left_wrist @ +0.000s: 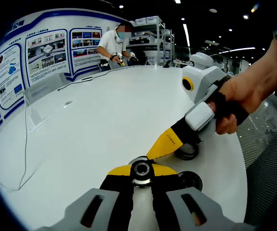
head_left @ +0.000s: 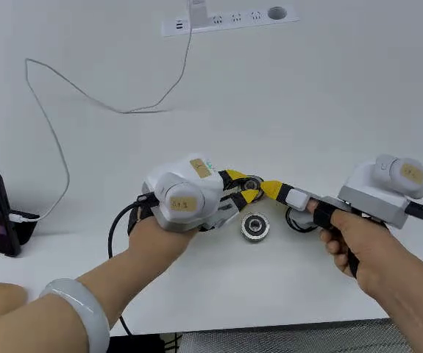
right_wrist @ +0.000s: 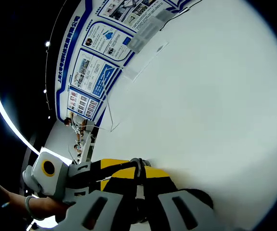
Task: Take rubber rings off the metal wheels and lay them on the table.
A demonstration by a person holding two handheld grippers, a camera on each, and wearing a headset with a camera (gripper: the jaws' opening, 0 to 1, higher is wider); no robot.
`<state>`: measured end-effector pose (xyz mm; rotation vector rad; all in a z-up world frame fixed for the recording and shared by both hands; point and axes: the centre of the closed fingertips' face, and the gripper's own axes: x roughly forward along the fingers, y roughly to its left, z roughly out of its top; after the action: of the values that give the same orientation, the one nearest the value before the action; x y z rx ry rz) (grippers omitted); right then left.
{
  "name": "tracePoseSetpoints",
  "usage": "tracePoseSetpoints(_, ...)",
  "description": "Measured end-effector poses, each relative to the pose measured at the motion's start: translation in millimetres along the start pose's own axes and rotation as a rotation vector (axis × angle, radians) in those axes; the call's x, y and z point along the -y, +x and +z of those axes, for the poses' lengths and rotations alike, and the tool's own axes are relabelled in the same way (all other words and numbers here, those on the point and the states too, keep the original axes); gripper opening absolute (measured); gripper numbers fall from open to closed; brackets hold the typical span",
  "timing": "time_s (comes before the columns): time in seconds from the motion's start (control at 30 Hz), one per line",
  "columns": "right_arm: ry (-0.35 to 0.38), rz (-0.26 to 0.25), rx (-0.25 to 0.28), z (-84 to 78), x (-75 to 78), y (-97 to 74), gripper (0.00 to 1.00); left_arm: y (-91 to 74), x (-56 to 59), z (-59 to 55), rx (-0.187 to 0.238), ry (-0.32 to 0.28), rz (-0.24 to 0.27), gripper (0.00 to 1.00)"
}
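Step in hand: peeling the rubber ring (left_wrist: 140,159) off the wheel (left_wrist: 141,170), which is held up just over the desk (head_left: 307,95), mid-front. The left gripper (head_left: 240,185) has its fingers closed down on the wheel, one yellow pad on each side, and the hold looks firm. The right gripper (head_left: 262,189) comes in from 3 o'clock with its fingers almost fully closed, seemingly pinched on the wheel's edge where the ring sits; can't tell whether it has rubber only or metal too. A second wheel (head_left: 255,226) lies flat on the desk at 6 o'clock of the held one. A loose ring (head_left: 300,220) lies at 4 o'clock under the right gripper, so one ring is likely already off. To do it well, hold the left gripper steady with its pads on the metal faces, not on the rubber, or the ring gets trapped. The right gripper should nip just the rubber lip, pull out toward 3 o'clock and roll it over the rim, not yank straight. The rubber will probably stretch and may snap back or fling. An off-axis pull could twist the wheel out of the left fingers. Once free, lay the ring near the loose ring, apart from the second wheel.
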<state>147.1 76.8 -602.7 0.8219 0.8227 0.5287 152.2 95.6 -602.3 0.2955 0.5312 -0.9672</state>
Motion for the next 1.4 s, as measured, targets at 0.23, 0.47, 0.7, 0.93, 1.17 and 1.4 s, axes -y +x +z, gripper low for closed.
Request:
tracePoseSetpoints(0.23, -0.024, -0.010, -0.002, 0.3, 2.1, 0.6, 0.03, -0.1, 0.3, -0.2, 0.000, -0.002, -0.002, 0.13)
tracePoseSetpoints(0.47, -0.031, -0.016, -0.002, 0.7, 3.2, 1.6, 0.02, 0.0, 0.4, -0.5, 0.001, -0.003, -0.002, 0.13)
tracePoseSetpoints(0.7, -0.039, -0.014, -0.004, 1.5, 1.7, 1.5, 0.02, -0.1, 0.3, -0.5, 0.000, -0.004, -0.002, 0.13)
tracePoseSetpoints(0.93, -0.037, -0.011, -0.005, 1.9, 0.7, 1.8, 0.01, 0.0, -0.2, -1.0, 0.000, -0.005, -0.003, 0.13)
tracePoseSetpoints(1.17, -0.032, -0.002, -0.009, 1.7, -1.2, 1.8, 0.01, -0.1, 0.1, -0.6, -0.002, -0.001, -0.005, 0.13)
tracePoseSetpoints(1.4, -0.032, 0.008, -0.014, 0.4, -5.4, 1.3, 0.01, 0.1, -0.1, -1.0, -0.005, -0.002, -0.005, 0.13)
